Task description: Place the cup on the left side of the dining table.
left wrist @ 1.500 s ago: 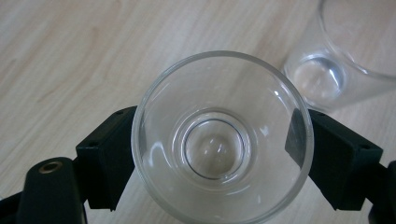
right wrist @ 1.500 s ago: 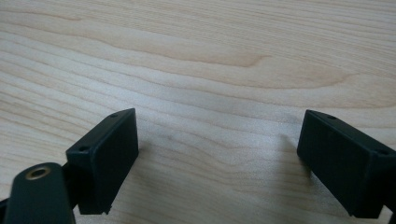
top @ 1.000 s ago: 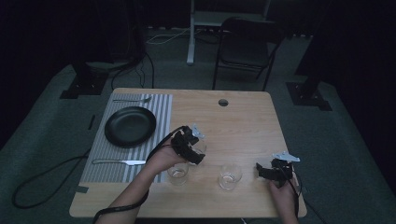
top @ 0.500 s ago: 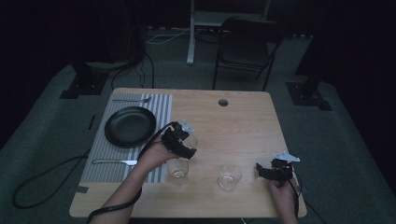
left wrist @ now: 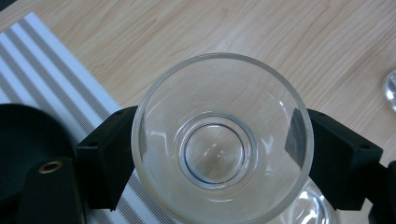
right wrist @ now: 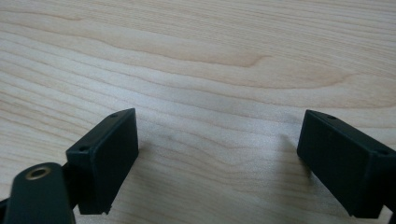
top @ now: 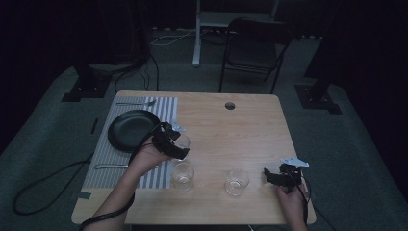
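My left gripper (top: 179, 145) is shut on a clear drinking glass (top: 183, 141), held above the right edge of the striped placemat (top: 165, 109). In the left gripper view the black pads (left wrist: 111, 158) press on both sides of the glass (left wrist: 219, 140), and I look straight down into it. Two more clear glasses stand on the wooden table (top: 250, 130): one (top: 183, 175) just in front of the held glass, one (top: 236, 182) further right. My right gripper (top: 267, 177) rests low near the table's front right. Its jaws (right wrist: 219, 154) stand open over bare wood.
A black plate (top: 132, 130) lies on the placemat, with a fork (top: 134, 103) behind it and a knife (top: 108, 166) in front. A round cable hole (top: 230, 105) sits near the table's far edge. A dark chair (top: 255, 48) stands beyond the table.
My left gripper has carried the glass to the left and a little away, from above the front glass toward the placemat's edge. The right gripper has stayed put.
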`<state>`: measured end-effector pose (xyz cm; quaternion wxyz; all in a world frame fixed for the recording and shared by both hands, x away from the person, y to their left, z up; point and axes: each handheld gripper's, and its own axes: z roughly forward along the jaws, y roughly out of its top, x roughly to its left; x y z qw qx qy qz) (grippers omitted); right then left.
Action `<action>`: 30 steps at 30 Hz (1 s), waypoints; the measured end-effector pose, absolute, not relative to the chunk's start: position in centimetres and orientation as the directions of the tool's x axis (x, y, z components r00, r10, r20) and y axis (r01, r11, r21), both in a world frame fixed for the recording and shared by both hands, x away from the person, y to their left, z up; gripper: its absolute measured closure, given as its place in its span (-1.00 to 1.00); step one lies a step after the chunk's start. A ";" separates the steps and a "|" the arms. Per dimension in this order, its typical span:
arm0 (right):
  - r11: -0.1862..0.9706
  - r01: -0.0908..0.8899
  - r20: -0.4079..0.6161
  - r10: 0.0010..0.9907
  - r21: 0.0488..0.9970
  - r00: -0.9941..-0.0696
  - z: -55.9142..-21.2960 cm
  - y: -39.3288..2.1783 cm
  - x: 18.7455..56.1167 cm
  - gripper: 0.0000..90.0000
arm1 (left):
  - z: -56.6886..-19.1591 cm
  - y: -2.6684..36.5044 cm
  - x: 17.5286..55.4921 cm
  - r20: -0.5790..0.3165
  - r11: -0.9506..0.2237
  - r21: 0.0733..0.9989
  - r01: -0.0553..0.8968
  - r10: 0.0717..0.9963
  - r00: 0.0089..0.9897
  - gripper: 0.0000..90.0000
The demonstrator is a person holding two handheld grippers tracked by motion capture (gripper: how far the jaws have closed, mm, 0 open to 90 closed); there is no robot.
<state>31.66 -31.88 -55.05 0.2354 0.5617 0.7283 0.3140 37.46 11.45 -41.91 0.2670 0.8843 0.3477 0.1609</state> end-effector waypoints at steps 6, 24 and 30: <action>0.172 0.670 0.010 0.966 0.722 -0.258 -55.0 -31.9 31.7 -0.73 | -42.0 12.7 37.6 0.103 -0.610 0.575 0.545 0.715 0.692 -0.59; 0.171 0.671 0.011 0.966 0.721 -0.258 -55.0 -31.9 31.7 -0.73 | -43.1 16.7 38.1 0.105 -0.572 0.554 0.605 0.768 0.631 -0.59; 0.171 0.671 0.011 0.966 0.721 -0.258 -55.0 -31.9 31.7 -0.73 | -43.8 17.6 38.5 0.103 -0.561 0.544 0.625 0.783 0.613 -0.59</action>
